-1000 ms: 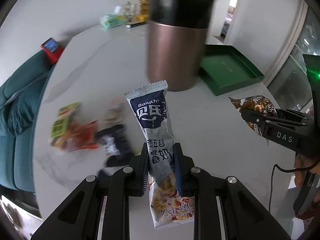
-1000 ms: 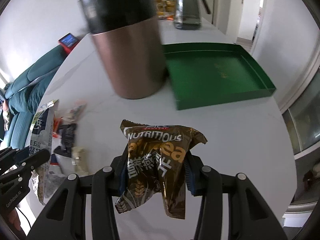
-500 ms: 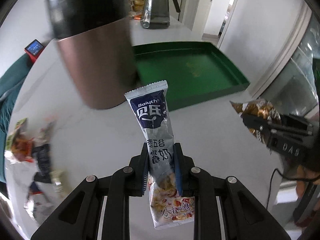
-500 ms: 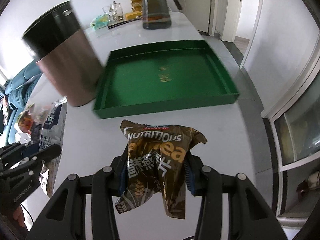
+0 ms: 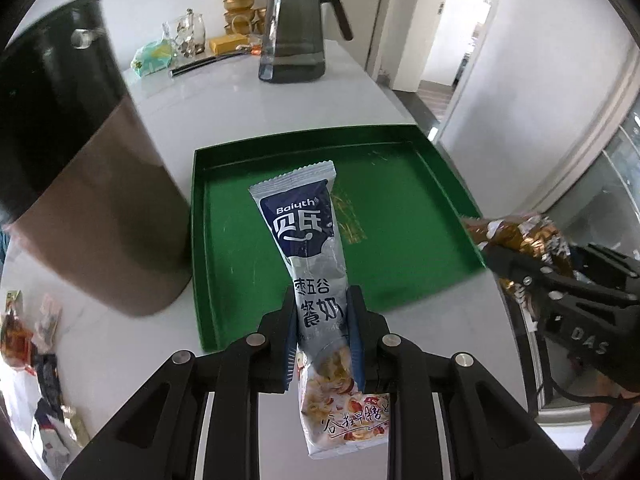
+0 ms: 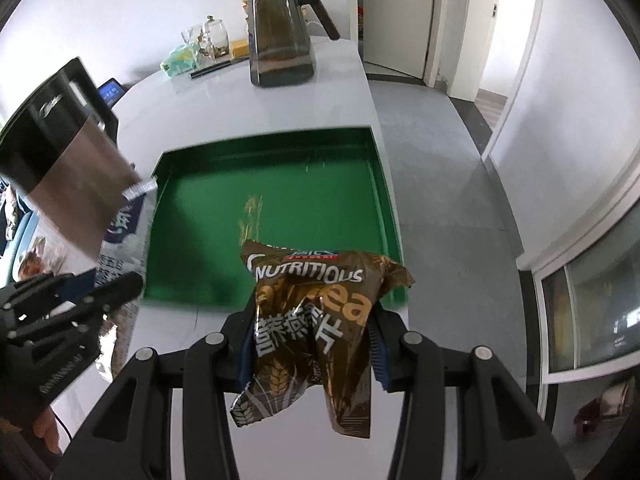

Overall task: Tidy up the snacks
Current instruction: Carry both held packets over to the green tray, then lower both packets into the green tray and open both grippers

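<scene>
- The left gripper (image 5: 323, 334) clamps a long silver-and-navy "Baiyth" sachet (image 5: 310, 248) between its blue pads, jaws drawn narrow around the packet's middle; the sachet stands upright and its top now shows over the green tray (image 5: 200, 240).
- The right gripper (image 6: 312, 340) holds a crumpled brown "NUTRITIOUS" cereal packet (image 6: 316, 316), jaws about half apart and pressed on the packet's sides, over the tray's near right corner.
- A second ago both grippers faced the copper-and-black canister (image 5: 88, 184) at mid-table. Both views have since swung toward the tray: the canister now sits at the left edge of each view and the tray fills the centre.
- Both grips look unchanged from the earlier frames: same packets, same hold.
- The tray lies on the white table (image 5: 248, 104) just beside the canister, its floor bare but for a faint gold mark.
- The loose snack pile (image 5: 28, 344) has slid to the far lower left of the left view.
- A dark glass jug (image 6: 280, 28) has come into sight at the table's far end.
</scene>
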